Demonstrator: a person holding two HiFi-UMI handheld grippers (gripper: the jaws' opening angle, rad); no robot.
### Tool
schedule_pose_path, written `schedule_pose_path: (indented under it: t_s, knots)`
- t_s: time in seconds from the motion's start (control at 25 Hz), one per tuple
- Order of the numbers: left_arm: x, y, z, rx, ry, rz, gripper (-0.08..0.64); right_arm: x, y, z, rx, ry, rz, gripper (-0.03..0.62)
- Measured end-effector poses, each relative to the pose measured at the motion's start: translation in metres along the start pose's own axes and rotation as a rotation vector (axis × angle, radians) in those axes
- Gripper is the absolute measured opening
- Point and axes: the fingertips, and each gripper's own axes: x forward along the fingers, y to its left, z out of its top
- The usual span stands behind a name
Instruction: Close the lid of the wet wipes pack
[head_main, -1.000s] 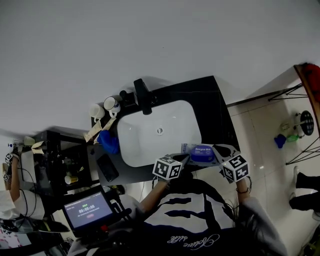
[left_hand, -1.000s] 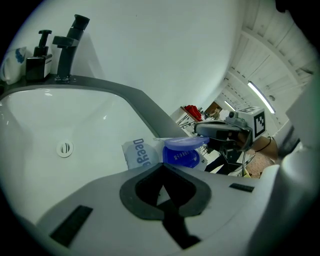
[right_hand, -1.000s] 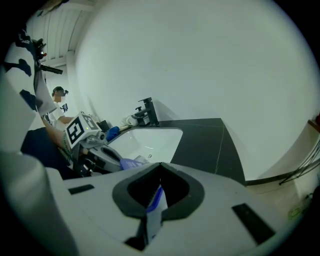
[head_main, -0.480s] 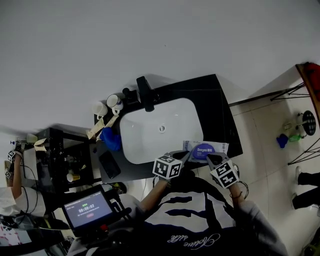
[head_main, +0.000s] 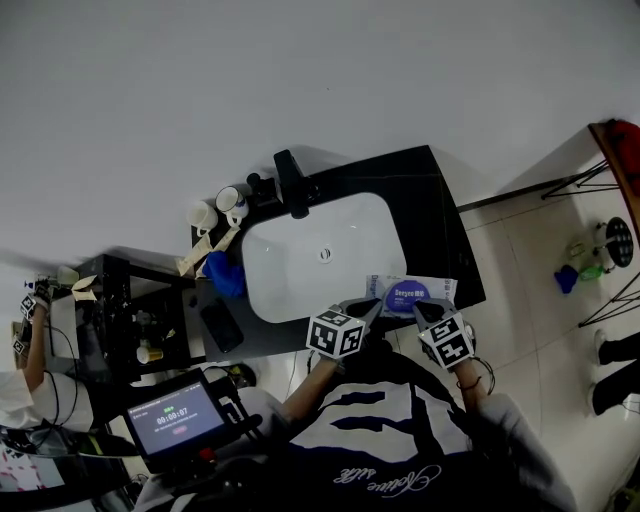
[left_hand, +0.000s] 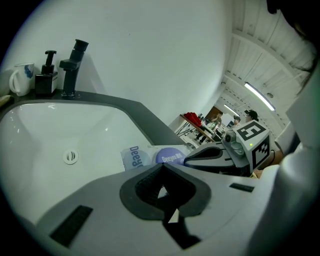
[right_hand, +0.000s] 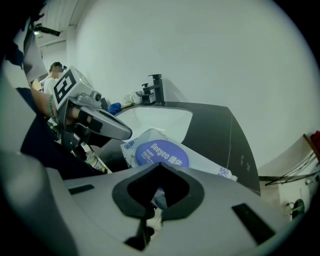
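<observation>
The wet wipes pack (head_main: 408, 294) lies on the black counter's front edge, right of the sink. Its blue oval lid (right_hand: 161, 154) lies flat on the white pack (left_hand: 137, 156). My left gripper (head_main: 364, 311) sits at the pack's near left corner with its jaws together and nothing in them. My right gripper (head_main: 424, 312) sits at the pack's near right side, also shut and empty. In the left gripper view, the left gripper (left_hand: 163, 172) points at the lid (left_hand: 172, 157), with the right gripper (left_hand: 192, 159) beside it. In the right gripper view, the right gripper (right_hand: 160, 172) faces the lid and the left gripper (right_hand: 125, 133) hovers to its left.
A white sink basin (head_main: 320, 262) fills the counter (head_main: 425, 195), with a black faucet (head_main: 290, 185) behind it. Mugs (head_main: 203, 216), a blue cloth (head_main: 222, 275) and a dark phone (head_main: 218, 325) are at the left. A screen (head_main: 178, 418) stands near me.
My right gripper has moved left, in toward the pack's near right side. The left gripper has hardly moved. The pack stays in place.
</observation>
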Motion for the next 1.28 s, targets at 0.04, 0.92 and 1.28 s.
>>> schedule_pose_path:
  t_s: [0.04,0.92,1.28]
  knots:
    - [-0.002,-0.003,0.002,0.000,-0.014,-0.002,0.000,-0.003,0.000,0.001,0.024,-0.013,-0.001,-0.003]
    - [-0.090,-0.149,-0.020,0.051,-0.311,-0.081,0.000,-0.152,0.070,0.005,0.279,-0.482,-0.026,-0.005]
    - [-0.123,-0.175,-0.056,0.104,-0.298,-0.069,0.000,-0.168,0.121,-0.010,0.312,-0.524,0.024,-0.005]
